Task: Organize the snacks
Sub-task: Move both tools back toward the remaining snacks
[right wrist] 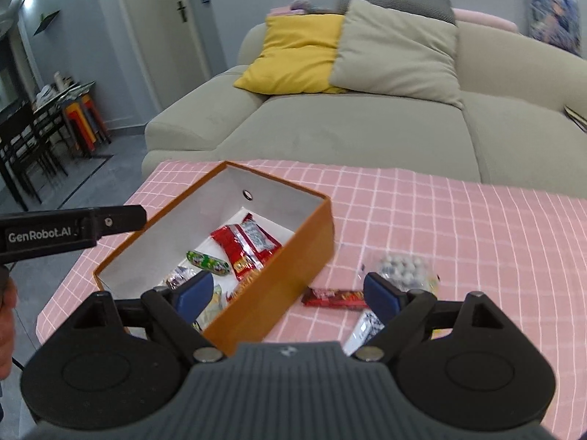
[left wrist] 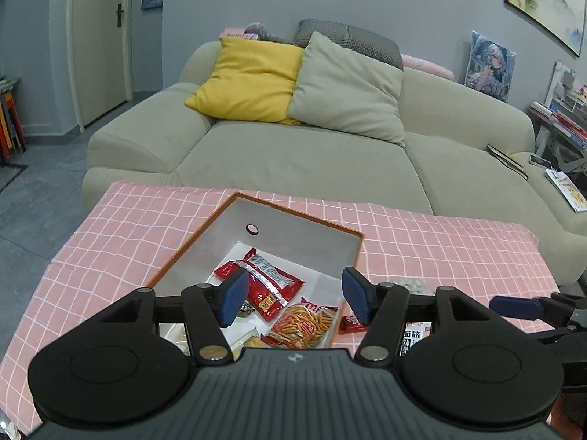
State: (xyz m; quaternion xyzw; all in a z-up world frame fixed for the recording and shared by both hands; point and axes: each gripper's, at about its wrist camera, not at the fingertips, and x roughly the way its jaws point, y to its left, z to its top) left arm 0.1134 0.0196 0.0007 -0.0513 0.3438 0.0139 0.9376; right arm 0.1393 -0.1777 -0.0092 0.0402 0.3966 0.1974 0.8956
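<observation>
An orange box (left wrist: 183, 251) (right wrist: 279, 275) with a white inside stands on the pink checked tablecloth (left wrist: 128, 227) (right wrist: 458, 227). Inside lie a red snack packet (left wrist: 264, 286) (right wrist: 244, 247), an orange stick-snack packet (left wrist: 304, 324), a green candy (right wrist: 207, 262) and other small packets. My left gripper (left wrist: 293, 299) is open and empty above the box's near end. My right gripper (right wrist: 290, 293) is open and empty over the box's right wall. To the right of the box lie a red bar (right wrist: 335, 297) (left wrist: 352, 324), a clear bag of grey balls (right wrist: 403, 269) and a white packet (right wrist: 365, 330).
A beige sofa (left wrist: 293, 154) (right wrist: 348, 128) with a yellow cushion (left wrist: 249, 77) and a beige cushion stands behind the table. Books and a phone lie on its right end (left wrist: 513, 161). A dining table with chairs (right wrist: 33, 135) stands far left.
</observation>
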